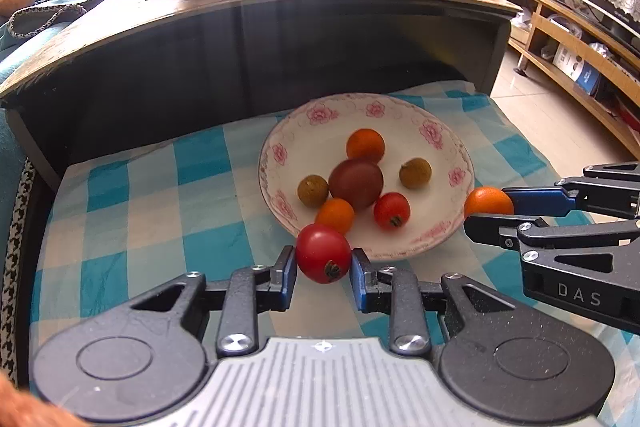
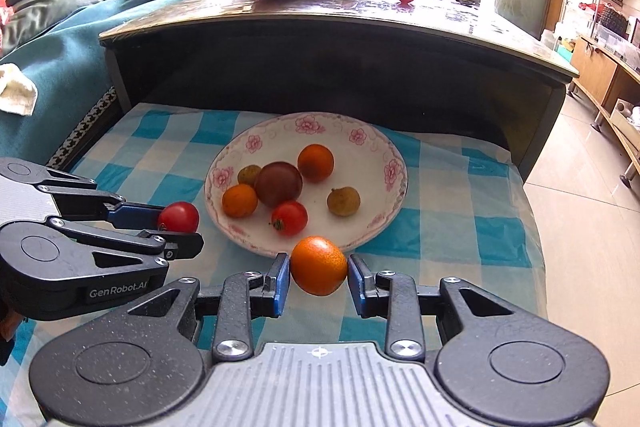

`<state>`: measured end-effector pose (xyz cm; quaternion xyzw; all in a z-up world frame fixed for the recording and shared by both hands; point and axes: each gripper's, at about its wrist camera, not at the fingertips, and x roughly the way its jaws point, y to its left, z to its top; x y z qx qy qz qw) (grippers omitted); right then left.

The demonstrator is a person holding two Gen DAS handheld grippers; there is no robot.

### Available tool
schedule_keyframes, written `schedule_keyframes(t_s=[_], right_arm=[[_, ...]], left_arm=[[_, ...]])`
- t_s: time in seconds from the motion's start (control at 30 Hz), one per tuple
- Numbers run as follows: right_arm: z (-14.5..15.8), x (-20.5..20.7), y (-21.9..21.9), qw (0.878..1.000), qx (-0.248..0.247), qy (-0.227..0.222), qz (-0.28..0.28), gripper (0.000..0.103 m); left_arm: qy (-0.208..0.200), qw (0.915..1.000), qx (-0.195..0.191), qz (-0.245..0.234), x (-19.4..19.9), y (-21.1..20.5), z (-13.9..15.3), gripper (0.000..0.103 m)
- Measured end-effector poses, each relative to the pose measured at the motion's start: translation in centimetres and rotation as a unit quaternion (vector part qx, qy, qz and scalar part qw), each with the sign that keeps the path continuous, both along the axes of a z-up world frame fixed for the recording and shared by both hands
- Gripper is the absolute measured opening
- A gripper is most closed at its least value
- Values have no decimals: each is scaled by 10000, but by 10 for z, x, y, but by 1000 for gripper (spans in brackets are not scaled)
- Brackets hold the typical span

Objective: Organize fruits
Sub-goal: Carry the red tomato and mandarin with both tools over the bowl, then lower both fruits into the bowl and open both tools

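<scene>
Two grippers near the flowered plate (image 1: pixel 430 131)

The left gripper (image 1: pixel 323 265) grips a red tomato (image 1: pixel 323 253); the right gripper (image 2: pixel 319 277) grips a small orange (image 2: pixel 319 265).

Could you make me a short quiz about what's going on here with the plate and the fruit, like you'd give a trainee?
1. True or false: both grippers hold a piece of fruit.
2. Which fruit sits between the fingers of the left gripper?
A. an orange citrus fruit
B. a red tomato
C. a brown longan
3. How many pieces of fruit lie in the flowered plate?

Key
1. True: the left gripper holds the red tomato and the right gripper holds the orange citrus fruit.
2. B
3. Six: two orange ones, two small brown ones, one dark tomato and one small red tomato.
</scene>
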<state>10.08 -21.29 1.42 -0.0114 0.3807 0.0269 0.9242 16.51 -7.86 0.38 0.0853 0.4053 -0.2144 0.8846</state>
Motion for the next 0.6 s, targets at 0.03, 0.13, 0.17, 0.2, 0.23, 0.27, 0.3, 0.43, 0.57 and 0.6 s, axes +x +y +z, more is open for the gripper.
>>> schedule_keyframes(t_s=[0.03, 0.13, 0.17, 0.2, 0.23, 0.27, 0.3, 0.43, 0.57, 0.6], right_arm=[[0, 3, -1, 10000, 23, -7, -16, 25], [0, 11, -4, 10000, 53, -40, -39, 25], [-1, 14, -6, 10000, 66, -43, -43, 25], [-1, 17, -7, 9999, 84, -50, -48, 25], [-2, 19, -8, 9999, 104, -72, -51, 25], [-2, 22, -9, 9999, 111, -92, -44, 25], [-3, 25, -10, 9999, 111, -112, -35, 25], [-6, 35, -12, 9998, 86, -150, -18, 25], [-11, 44, -11, 9999, 19, -165, 15, 25], [-12, 46, -11, 9999, 2, -167, 25, 25]], left_arm=[[-9, 10000, 1, 13, 3, 0, 0, 38], [-42, 10000, 39, 17, 9, -3, -1, 38], [-50, 10000, 48, 15, 11, -4, -2, 38], [-45, 10000, 46, 10, 13, -6, -3, 38], [-37, 10000, 41, 7, 15, -7, -4, 38], [-38, 10000, 50, 4, 17, -9, -6, 38], [-40, 10000, 60, -1, 19, -11, -7, 38], [-99, 9999, 102, -16, 26, -16, -10, 38], [-143, 9998, 113, -23, 35, -18, -9, 38], [-161, 9998, 130, -26, 36, -19, -10, 38]])
